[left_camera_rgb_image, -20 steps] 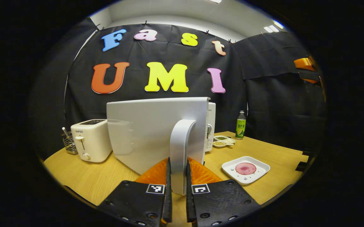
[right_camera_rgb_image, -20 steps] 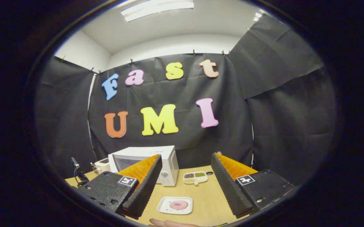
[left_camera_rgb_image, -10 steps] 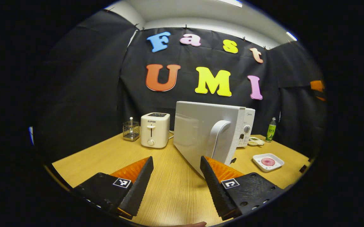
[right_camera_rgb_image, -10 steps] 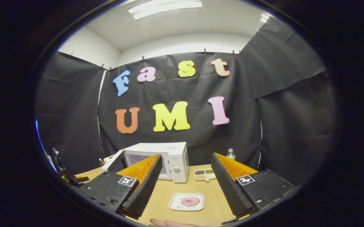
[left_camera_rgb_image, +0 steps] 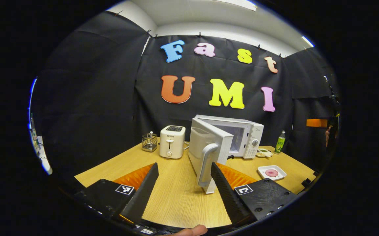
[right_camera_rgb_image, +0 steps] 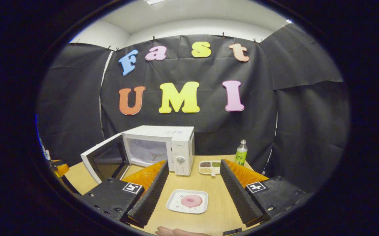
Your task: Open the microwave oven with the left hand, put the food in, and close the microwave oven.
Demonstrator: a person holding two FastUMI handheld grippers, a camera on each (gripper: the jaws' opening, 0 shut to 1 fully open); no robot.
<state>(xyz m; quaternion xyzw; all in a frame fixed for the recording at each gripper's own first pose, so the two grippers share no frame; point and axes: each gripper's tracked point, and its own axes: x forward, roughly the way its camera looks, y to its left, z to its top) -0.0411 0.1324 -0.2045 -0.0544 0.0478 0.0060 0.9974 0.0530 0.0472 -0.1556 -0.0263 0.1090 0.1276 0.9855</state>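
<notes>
The white microwave (left_camera_rgb_image: pixel 245 136) stands at the back of the wooden table (left_camera_rgb_image: pixel 176 196) with its door (left_camera_rgb_image: pixel 209 147) swung wide open. The door's handle (left_camera_rgb_image: pixel 205 168) is just ahead of my left gripper (left_camera_rgb_image: pixel 183 167), which is open and touches nothing. In the right gripper view the microwave's cavity (right_camera_rgb_image: pixel 146 150) shows, with the door (right_camera_rgb_image: pixel 105 160) hanging out to the left. A white square plate (right_camera_rgb_image: pixel 187 201) with a pink round piece of food (right_camera_rgb_image: pixel 191 200) lies on the table just beyond my right gripper (right_camera_rgb_image: pixel 193 164), which is open and holds nothing. The plate (left_camera_rgb_image: pixel 271 172) sits right of the microwave.
A white toaster (left_camera_rgb_image: pixel 172 141) and a wire utensil holder (left_camera_rgb_image: pixel 149 142) stand left of the microwave. A green bottle (right_camera_rgb_image: pixel 241 157) and a small compartment dish (right_camera_rgb_image: pixel 210 166) sit to its right. A fingertip (left_camera_rgb_image: pixel 192 230) shows at the bottom edge.
My left gripper let go of the door handle, opened and drew back; the door now stands wide open. The right gripper tilted down, bringing the plate closer.
</notes>
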